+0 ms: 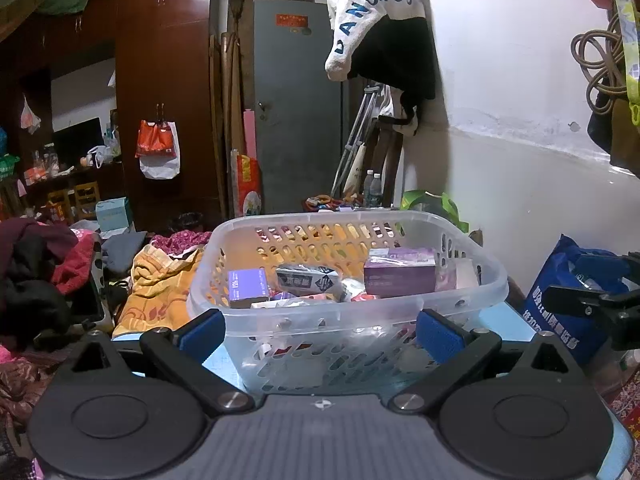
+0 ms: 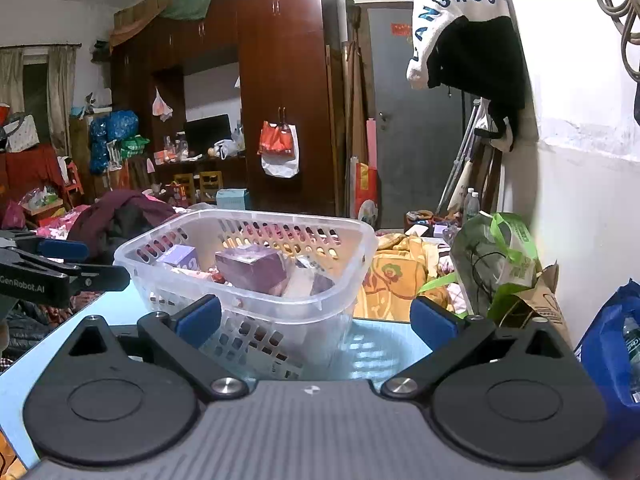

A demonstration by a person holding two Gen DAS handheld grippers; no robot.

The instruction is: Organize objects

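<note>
A clear plastic basket [image 1: 344, 308] stands on a light blue table [image 1: 508, 320]. It holds a purple box [image 1: 400, 276], a smaller lilac box [image 1: 247, 285], a dark packet [image 1: 308, 280] and other small packs. My left gripper [image 1: 320, 332] is open and empty, its jaws wide apart just in front of the basket. In the right wrist view the basket [image 2: 256, 308] sits ahead and slightly left, with the purple box [image 2: 252, 268] inside. My right gripper [image 2: 316, 318] is open and empty before it. The left gripper also shows in the right wrist view at the left edge [image 2: 64, 264].
A blue bag [image 1: 568, 296] stands right of the basket, and shows in the right wrist view [image 2: 612, 360]. A green plastic bag [image 2: 500, 264] and a paper bag [image 2: 548, 308] lean at the wall. An orange cloth [image 1: 160, 292] and piled clothes [image 1: 36, 272] lie left.
</note>
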